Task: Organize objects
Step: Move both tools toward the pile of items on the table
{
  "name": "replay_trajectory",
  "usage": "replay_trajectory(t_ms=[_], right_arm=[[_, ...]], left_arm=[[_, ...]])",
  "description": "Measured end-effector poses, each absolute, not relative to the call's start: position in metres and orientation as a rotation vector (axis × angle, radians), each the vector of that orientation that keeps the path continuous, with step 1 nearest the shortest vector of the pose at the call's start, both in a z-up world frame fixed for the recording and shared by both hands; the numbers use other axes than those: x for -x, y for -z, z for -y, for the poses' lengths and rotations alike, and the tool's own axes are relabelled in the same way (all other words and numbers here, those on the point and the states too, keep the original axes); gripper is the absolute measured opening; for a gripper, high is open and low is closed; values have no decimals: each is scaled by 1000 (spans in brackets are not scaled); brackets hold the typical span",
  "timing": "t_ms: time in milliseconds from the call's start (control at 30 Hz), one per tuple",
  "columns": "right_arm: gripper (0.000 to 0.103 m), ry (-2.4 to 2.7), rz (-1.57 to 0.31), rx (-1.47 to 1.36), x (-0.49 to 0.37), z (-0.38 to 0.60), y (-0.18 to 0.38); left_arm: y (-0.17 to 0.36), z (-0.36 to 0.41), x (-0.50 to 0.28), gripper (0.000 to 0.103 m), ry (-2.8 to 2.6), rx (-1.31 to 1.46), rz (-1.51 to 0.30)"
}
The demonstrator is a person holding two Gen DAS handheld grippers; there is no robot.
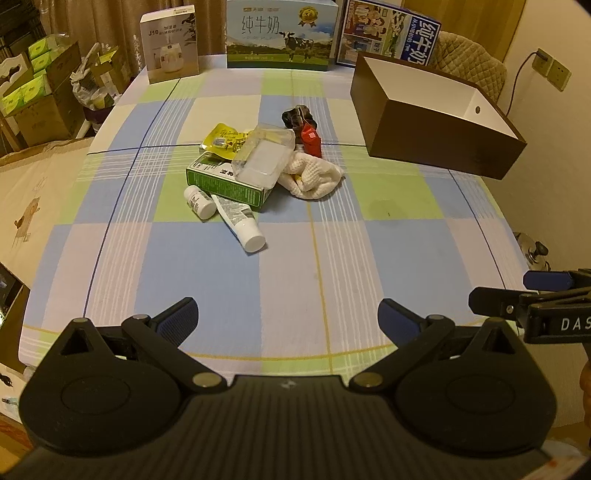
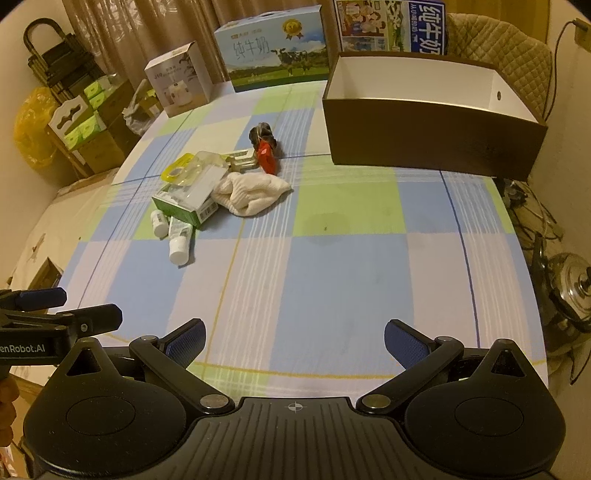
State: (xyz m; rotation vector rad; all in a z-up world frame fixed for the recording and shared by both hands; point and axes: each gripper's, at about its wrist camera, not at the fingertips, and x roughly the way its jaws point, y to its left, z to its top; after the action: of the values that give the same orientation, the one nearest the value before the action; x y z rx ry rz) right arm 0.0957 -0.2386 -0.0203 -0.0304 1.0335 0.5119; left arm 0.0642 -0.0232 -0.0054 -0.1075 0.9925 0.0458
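A heap of small objects lies mid-table: a green carton (image 1: 225,182) (image 2: 177,206), a clear plastic box (image 1: 264,155) (image 2: 201,181) on top of it, a white tube (image 1: 240,221) (image 2: 179,240), a small white bottle (image 1: 199,201) (image 2: 159,223), a yellow packet (image 1: 221,138), a cream cloth (image 1: 310,175) (image 2: 249,194) and a red packet (image 1: 309,142) (image 2: 266,157). An empty brown box (image 1: 436,136) (image 2: 432,136) with a white inside stands at the right. My left gripper (image 1: 288,317) and right gripper (image 2: 295,341) hover open near the table's front edge, far from the heap.
The checked tablecloth (image 1: 332,258) covers the table. Milk cartons (image 1: 282,35) (image 2: 273,55) and a white appliance box (image 1: 171,44) (image 2: 181,83) stand along the back edge. Stacked cardboard boxes (image 1: 40,92) are off to the left; a metal pot (image 2: 570,291) sits on the floor at the right.
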Motion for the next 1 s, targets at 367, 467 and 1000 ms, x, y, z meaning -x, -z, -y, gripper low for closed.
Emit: replay_trajectory(t_ms=[367, 467, 1000], right_arm=[[101, -547, -1044, 47, -133, 242, 25], [101, -568, -1054, 61, -145, 242, 28], [96, -712, -1058, 97, -210, 241, 44]], left_arm=[[9, 30, -91, 102, -85, 129, -1002], [12, 30, -99, 102, -104, 141, -1010], [24, 28, -132, 102, -248, 208, -1039]])
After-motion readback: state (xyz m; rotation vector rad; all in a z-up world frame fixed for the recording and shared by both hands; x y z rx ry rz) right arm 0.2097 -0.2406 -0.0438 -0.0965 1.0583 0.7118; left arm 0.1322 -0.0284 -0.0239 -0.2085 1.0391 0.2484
